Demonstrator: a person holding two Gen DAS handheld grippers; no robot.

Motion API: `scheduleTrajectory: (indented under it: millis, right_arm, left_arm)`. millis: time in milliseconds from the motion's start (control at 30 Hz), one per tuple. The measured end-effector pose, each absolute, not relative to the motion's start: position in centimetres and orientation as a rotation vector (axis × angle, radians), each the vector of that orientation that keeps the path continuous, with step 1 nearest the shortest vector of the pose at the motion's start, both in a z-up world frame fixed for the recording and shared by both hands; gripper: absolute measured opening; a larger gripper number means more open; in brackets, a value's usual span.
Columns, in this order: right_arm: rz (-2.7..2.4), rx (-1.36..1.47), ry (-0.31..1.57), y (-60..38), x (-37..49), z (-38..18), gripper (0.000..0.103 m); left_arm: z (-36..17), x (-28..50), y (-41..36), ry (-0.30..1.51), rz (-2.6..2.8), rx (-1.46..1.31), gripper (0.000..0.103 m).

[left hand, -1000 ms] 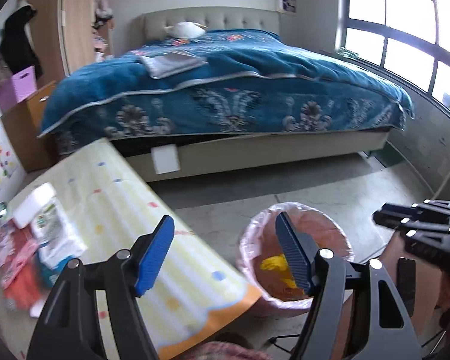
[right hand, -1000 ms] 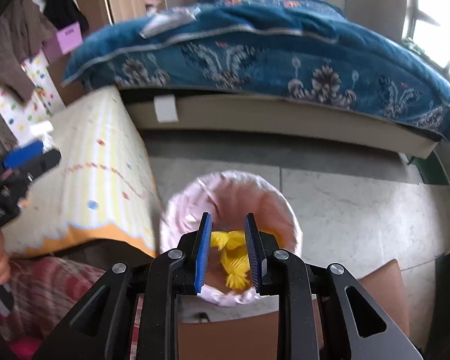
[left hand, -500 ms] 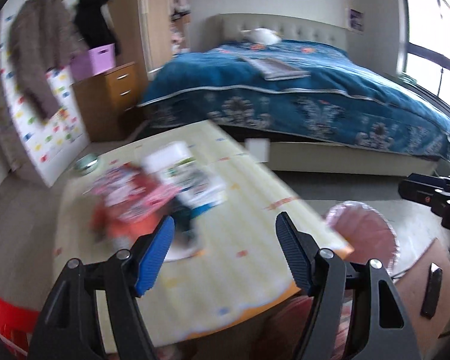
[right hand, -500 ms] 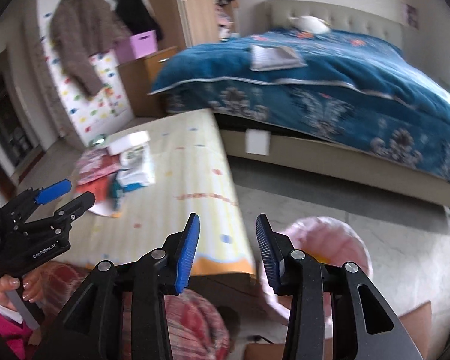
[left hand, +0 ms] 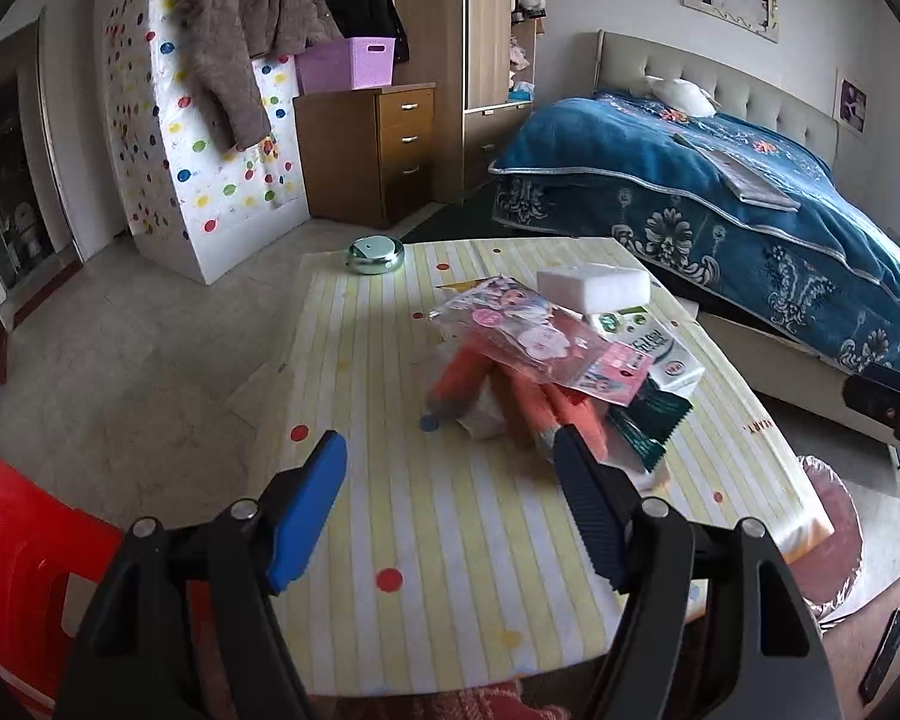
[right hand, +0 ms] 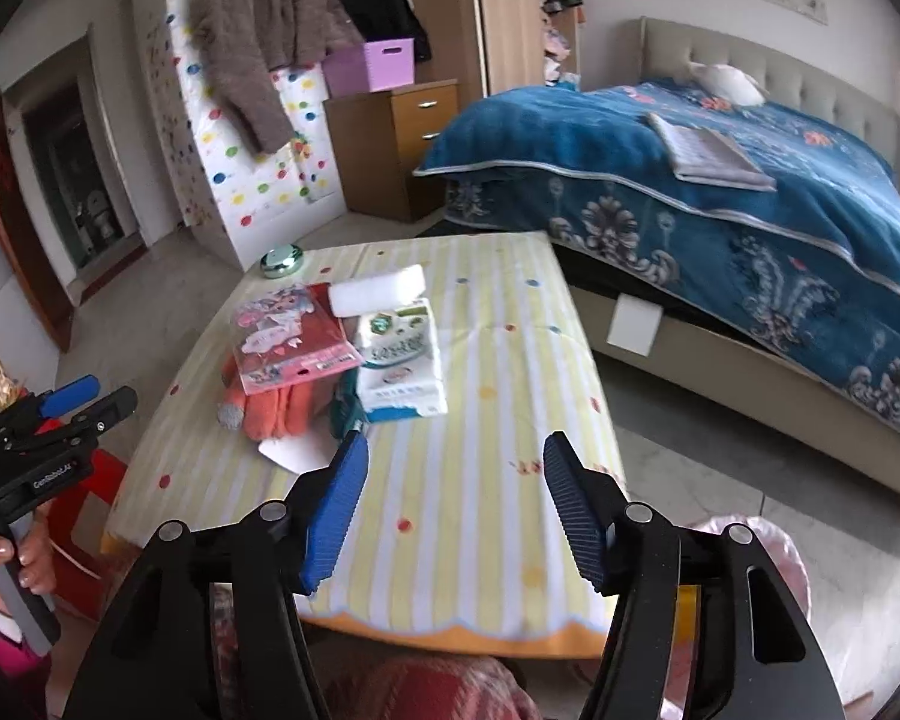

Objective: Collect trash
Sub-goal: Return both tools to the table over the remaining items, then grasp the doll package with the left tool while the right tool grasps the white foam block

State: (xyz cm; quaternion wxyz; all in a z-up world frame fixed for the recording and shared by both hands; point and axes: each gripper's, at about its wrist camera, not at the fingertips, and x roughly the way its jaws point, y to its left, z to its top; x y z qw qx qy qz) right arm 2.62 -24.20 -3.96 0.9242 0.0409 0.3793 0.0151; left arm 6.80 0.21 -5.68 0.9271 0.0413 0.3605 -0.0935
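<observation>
A pile of litter lies on the striped yellow table [left hand: 450,528]: a pink cartoon packet [left hand: 534,339], an orange glove [left hand: 528,408], a dark green wrapper [left hand: 648,420], a tissue pack [right hand: 399,360] and a white foam block [left hand: 594,288]. My left gripper [left hand: 450,480] is open and empty, held above the table just short of the pile. My right gripper [right hand: 453,492] is open and empty over the table's near right part. The pink-lined trash bin [right hand: 750,546] stands on the floor right of the table; it also shows in the left wrist view [left hand: 828,534].
A round metal tin [left hand: 375,255] sits at the table's far corner. A red plastic stool [left hand: 24,570] stands at the left. A bed with a blue cover [right hand: 720,180], a wooden drawer unit [left hand: 372,150] and a dotted white cabinet [left hand: 210,150] lie beyond.
Both grippers swung left from the trash bin to the table. My right gripper opened wide; the yellow item it held over the bin a second ago lies in the bin no longer in view.
</observation>
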Motion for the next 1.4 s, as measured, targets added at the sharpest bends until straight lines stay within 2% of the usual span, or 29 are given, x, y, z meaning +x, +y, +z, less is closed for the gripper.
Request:
scheduleTrajectory:
  millis: [267, 333, 400, 433, 500, 767, 867, 900, 933, 1000, 1033, 1100, 1267, 1300, 1333, 1400]
  right_arm:
    - [0.03, 0.03, 0.772, -22.6, 6.3, -4.8, 0.06]
    - [0.026, 0.024, 0.773, -22.7, 7.0, -5.0, 0.042]
    - [0.026, 0.02, 0.78, -22.8, 7.6, -5.4, 0.029]
    - [0.03, 0.019, 0.787, -22.9, 8.0, -5.6, 0.024]
    - [0.035, 0.017, 0.793, -23.0, 8.5, -5.8, 0.023]
    - [0.051, 0.037, 0.82, -23.6, 9.7, -6.9, 0.024]
    - [0.055, 0.034, 0.828, -23.6, 9.8, -7.1, 0.024]
    - [0.056, 0.034, 0.832, -23.6, 9.7, -7.2, 0.024]
    - [0.056, 0.034, 0.833, -23.6, 9.7, -7.2, 0.024]
    - [0.056, 0.033, 0.834, -23.5, 9.5, -7.1, 0.024]
    - [0.057, 0.033, 0.833, -23.5, 9.5, -7.1, 0.024]
    - [0.06, 0.029, 0.828, -23.3, 9.2, -6.8, 0.024]
    - [0.067, 0.025, 0.812, -23.0, 8.6, -5.9, 0.025]
    - [0.072, 0.026, 0.808, -22.9, 8.5, -5.6, 0.029]
    - [0.077, 0.026, 0.802, -22.8, 8.4, -5.4, 0.04]
    - [0.084, 0.024, 0.791, -22.6, 8.5, -5.1, 0.055]
  left_arm:
    - [-6.6, 9.4, -1.9, 0.763, -0.236, 0.079, 0.068]
    - [-6.9, 10.6, -2.7, 0.777, -0.244, 0.077, 0.067]
    - [-7.4, 11.7, -3.5, 0.795, -0.253, 0.072, 0.067]
    - [-7.7, 12.1, -3.6, 0.802, -0.256, 0.069, 0.067]
    - [-8.4, 13.0, -4.1, 0.822, -0.259, 0.064, 0.067]
    - [-10.7, 16.2, -4.2, 0.928, -0.296, -0.025, 0.067]
    - [-10.7, 16.3, -4.2, 0.929, -0.309, -0.045, 0.051]
    - [-10.5, 16.2, -4.2, 0.923, -0.315, -0.05, 0.04]
    - [-10.4, 16.2, -4.2, 0.917, -0.322, -0.053, 0.033]
    - [-10.0, 15.9, -4.0, 0.901, -0.325, -0.06, 0.01]
    - [-9.6, 15.6, -3.9, 0.888, -0.336, -0.065, 0.004]
    - [-8.7, 14.9, -3.7, 0.855, -0.351, -0.067, 0.0]
    - [-5.7, 12.9, -2.9, 0.758, -0.371, -0.06, 0.0]
    - [-4.9, 12.4, -2.6, 0.735, -0.362, -0.056, 0.0]
    - [-4.3, 12.0, -2.2, 0.713, -0.353, -0.055, 0.0]
    - [-3.1, 11.4, -1.5, 0.673, -0.319, -0.047, 0.0]
